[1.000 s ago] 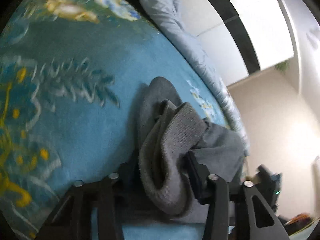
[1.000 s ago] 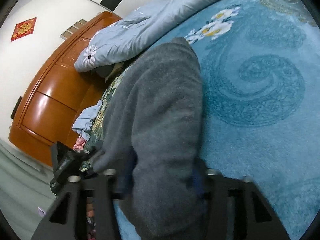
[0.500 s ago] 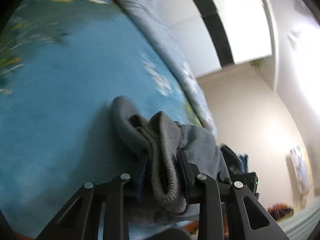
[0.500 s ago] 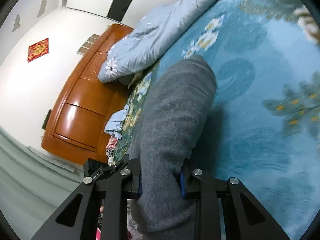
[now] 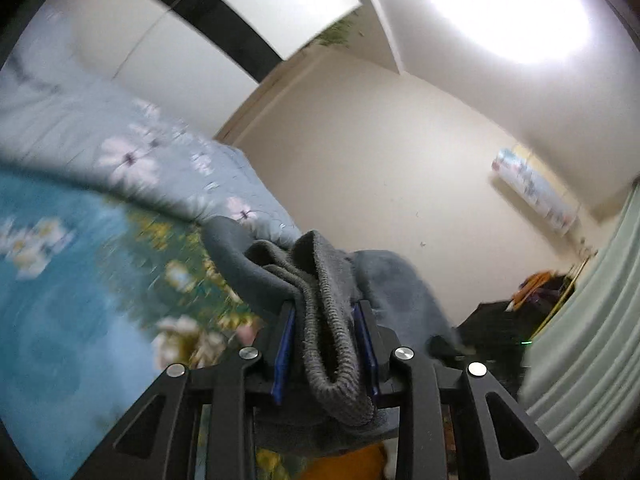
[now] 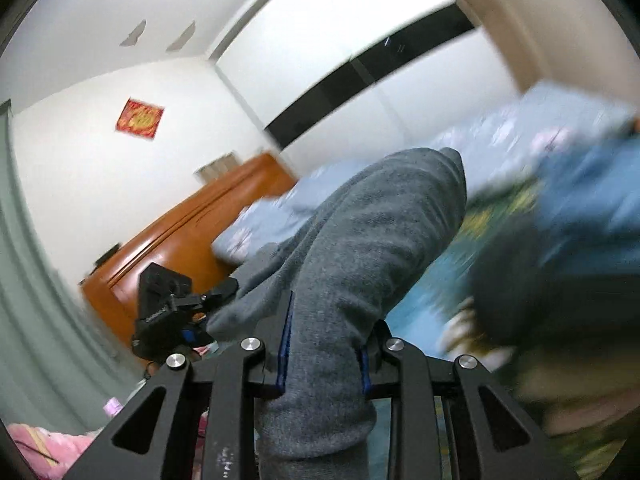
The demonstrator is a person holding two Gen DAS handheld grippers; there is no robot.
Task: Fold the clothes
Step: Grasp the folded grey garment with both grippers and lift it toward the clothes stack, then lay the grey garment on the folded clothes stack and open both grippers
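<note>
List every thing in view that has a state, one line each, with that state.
grey garment: lifted off the bed, bunched, clamped at two places.
left gripper: shut on the garment's ribbed edge.
right gripper: shut on a thick fold of the garment.
blue floral blanket: spread flat over the bed.
pale blue quilt: heaped along the bed's far side.

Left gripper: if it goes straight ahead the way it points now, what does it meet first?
Apart from the grey garment already clamped in the left gripper, probably the floral quilt at the bed's far edge, else the cream wall; depth is unclear.
</note>
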